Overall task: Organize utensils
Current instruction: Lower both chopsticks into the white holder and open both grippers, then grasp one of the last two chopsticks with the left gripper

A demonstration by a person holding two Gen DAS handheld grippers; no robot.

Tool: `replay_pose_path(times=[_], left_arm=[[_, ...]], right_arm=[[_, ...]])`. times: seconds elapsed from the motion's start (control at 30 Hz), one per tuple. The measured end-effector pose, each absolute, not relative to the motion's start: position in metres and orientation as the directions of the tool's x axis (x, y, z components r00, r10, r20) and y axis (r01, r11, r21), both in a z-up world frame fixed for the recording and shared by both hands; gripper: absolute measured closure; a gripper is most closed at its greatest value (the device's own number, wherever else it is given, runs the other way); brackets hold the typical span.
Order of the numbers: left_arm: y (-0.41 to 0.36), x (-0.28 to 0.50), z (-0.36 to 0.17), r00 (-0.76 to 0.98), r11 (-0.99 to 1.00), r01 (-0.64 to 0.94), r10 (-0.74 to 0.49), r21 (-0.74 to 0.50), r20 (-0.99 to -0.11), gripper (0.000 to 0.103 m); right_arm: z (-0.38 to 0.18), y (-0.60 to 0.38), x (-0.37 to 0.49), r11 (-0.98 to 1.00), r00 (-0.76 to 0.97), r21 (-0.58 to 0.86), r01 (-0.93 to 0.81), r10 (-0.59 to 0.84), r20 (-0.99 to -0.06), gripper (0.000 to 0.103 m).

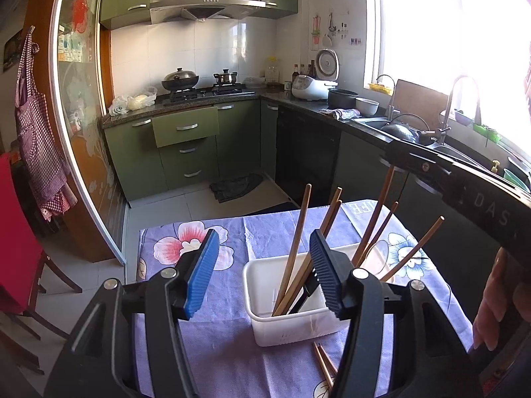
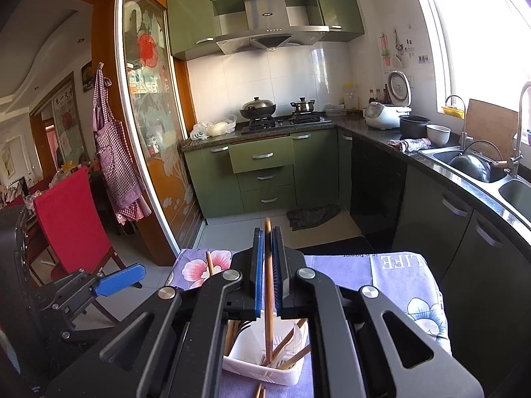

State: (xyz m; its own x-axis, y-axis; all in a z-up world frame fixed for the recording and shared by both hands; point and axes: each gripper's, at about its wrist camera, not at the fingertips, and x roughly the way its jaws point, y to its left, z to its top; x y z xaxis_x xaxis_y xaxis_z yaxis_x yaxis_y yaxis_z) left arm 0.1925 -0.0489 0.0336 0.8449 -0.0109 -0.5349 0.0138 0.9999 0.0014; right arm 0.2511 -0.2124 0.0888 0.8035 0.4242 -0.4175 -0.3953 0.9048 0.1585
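A white plastic utensil holder (image 1: 285,321) stands on the purple flowered tablecloth (image 1: 225,331). Several wooden chopsticks (image 1: 293,258) and a black-handled utensil (image 1: 307,293) lean in it. My left gripper (image 1: 265,265) hangs just before the holder, open, with nothing between its blue pads (image 1: 202,272). From the upper right my right gripper (image 1: 411,159) reaches over the holder. In the right wrist view the right gripper (image 2: 268,232) is shut on one upright chopstick (image 2: 269,285), whose lower end dips into the holder (image 2: 245,364). Two loose chopsticks (image 1: 323,364) lie on the cloth in front of the holder.
A person's hand (image 1: 494,301) grips the right tool at the right edge. A red chair (image 2: 69,219) stands left of the table. The kitchen counter with its sink (image 2: 464,162) runs along the right. The left gripper (image 2: 119,280) shows at the lower left.
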Motion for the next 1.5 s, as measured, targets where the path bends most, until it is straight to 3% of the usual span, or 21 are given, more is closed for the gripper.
replay_pose_path(times=[0.27, 0.37, 0.5, 0.6, 0.87, 0.97, 1.2, 1.3, 1.5], left_arm=[[-0.05, 0.18, 0.04, 0.848, 1.0, 0.014, -0.011, 0.002, -0.53, 0.046], [-0.051, 0.17, 0.04, 0.844, 1.0, 0.014, -0.011, 0.002, -0.536, 0.044], [-0.05, 0.158, 0.027, 0.798, 0.999, 0.024, -0.043, -0.041, -0.601, 0.043], [-0.052, 0.155, 0.003, 0.719, 0.994, 0.04, -0.099, -0.101, -0.688, 0.043], [-0.085, 0.162, -0.075, 0.526, 0.989, 0.053, -0.148, -0.141, -0.838, 0.044], [-0.1, 0.173, -0.105, 0.437, 0.99, 0.04, -0.141, -0.138, -0.888, 0.054], [-0.112, 0.183, -0.137, 0.366, 0.994, -0.029, -0.083, -0.101, -0.927, 0.055], [-0.113, 0.184, -0.143, 0.351, 0.996, -0.051, -0.051, -0.073, -0.935, 0.064], [-0.123, 0.183, -0.153, 0.326, 0.998, -0.049, -0.011, -0.028, -0.945, 0.071]], right_arm=[[0.111, -0.224, 0.213, 0.897, 0.826, 0.152, -0.415, 0.441, -0.351, 0.096], [0.118, -0.238, 0.182, 0.894, 0.84, 0.154, -0.42, 0.447, -0.308, 0.085], [0.107, -0.268, 0.135, 0.906, 0.861, 0.154, -0.394, 0.422, -0.283, 0.083], [0.082, -0.297, 0.108, 0.921, 0.87, 0.186, -0.341, 0.384, -0.31, 0.072], [-0.007, -0.373, 0.083, 0.927, 0.826, 0.327, -0.181, 0.324, -0.461, 0.07], [-0.027, -0.392, 0.082, 0.92, 0.808, 0.361, -0.155, 0.328, -0.489, 0.07], [-0.041, -0.417, 0.08, 0.898, 0.804, 0.41, -0.159, 0.359, -0.473, 0.07], [-0.042, -0.426, 0.082, 0.884, 0.805, 0.438, -0.161, 0.374, -0.46, 0.065], [-0.049, -0.436, 0.083, 0.862, 0.799, 0.478, -0.169, 0.403, -0.446, 0.064]])
